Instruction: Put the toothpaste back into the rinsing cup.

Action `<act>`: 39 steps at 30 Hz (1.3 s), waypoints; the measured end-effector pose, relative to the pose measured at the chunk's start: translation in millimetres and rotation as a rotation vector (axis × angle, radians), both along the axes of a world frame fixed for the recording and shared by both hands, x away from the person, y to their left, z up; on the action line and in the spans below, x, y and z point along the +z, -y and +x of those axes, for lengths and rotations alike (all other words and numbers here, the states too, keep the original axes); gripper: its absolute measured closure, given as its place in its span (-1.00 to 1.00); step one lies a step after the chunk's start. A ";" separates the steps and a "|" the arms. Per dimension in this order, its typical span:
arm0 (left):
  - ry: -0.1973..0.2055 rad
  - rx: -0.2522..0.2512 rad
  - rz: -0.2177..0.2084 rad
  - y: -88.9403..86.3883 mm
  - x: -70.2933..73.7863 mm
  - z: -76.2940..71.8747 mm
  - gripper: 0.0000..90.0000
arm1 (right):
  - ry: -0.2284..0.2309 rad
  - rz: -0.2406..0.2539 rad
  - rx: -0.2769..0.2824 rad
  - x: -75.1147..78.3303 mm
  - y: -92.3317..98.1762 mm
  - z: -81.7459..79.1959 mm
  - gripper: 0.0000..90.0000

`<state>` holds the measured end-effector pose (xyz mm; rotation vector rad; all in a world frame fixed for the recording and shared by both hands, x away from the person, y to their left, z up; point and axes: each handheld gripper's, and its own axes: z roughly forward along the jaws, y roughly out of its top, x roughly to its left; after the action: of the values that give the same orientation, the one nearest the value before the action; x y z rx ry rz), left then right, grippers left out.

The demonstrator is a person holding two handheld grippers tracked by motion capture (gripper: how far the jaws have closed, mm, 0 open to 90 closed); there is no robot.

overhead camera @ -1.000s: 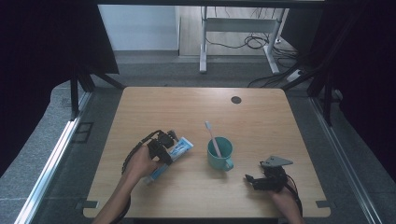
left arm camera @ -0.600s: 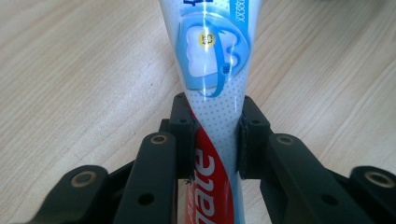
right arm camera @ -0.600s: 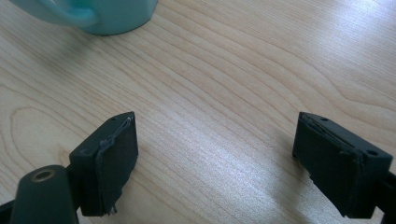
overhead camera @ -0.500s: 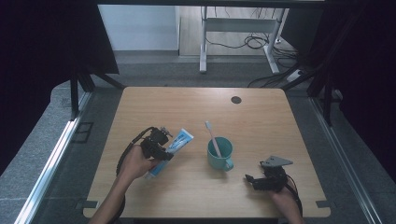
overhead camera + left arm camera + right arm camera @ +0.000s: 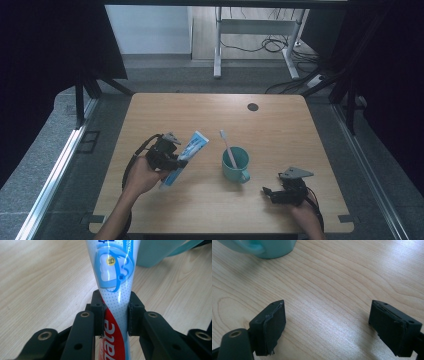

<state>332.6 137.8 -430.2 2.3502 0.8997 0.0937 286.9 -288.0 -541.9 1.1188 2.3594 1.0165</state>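
Pinching glossy toothpaste tube (image 5: 115, 277) — black left tongs (image 5: 114, 315)

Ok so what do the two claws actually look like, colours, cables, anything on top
Both are black. The left claw has angular jaws with flat pads, round metal-rimmed screw holes along its links, and a black cable looping off it. The right claw has the same blocky black pads, a brass-coloured rivet, and a grey three-cornered plate on top. No sleeves show.
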 end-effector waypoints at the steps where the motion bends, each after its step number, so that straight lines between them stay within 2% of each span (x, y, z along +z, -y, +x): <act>1: 0.000 0.000 0.000 0.0 0.0 0.0 0.61 | 0.000 0.000 0.000 0.0 0.0 0.0 -0.69; 8: 0.057 -0.024 -0.060 4.3 13.7 -8.5 0.61 | 0.000 0.001 -0.001 0.0 -0.1 0.0 -0.69; 17: 0.091 -0.054 -0.122 11.5 24.9 -12.8 0.61 | -0.004 -0.001 -0.001 0.4 0.1 -0.1 -0.69; 34: 0.146 -0.112 -0.173 42.3 39.4 -11.7 0.61 | -0.006 -0.001 -0.001 0.5 0.1 -0.1 -0.69; 39: 0.152 -0.115 -0.192 50.2 41.4 -11.0 0.61 | -0.004 -0.001 0.000 0.4 0.1 -0.1 -0.69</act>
<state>321.6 87.6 -388.8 2.1783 0.6677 0.1308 286.8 -288.1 -541.5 1.1223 2.3628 1.0136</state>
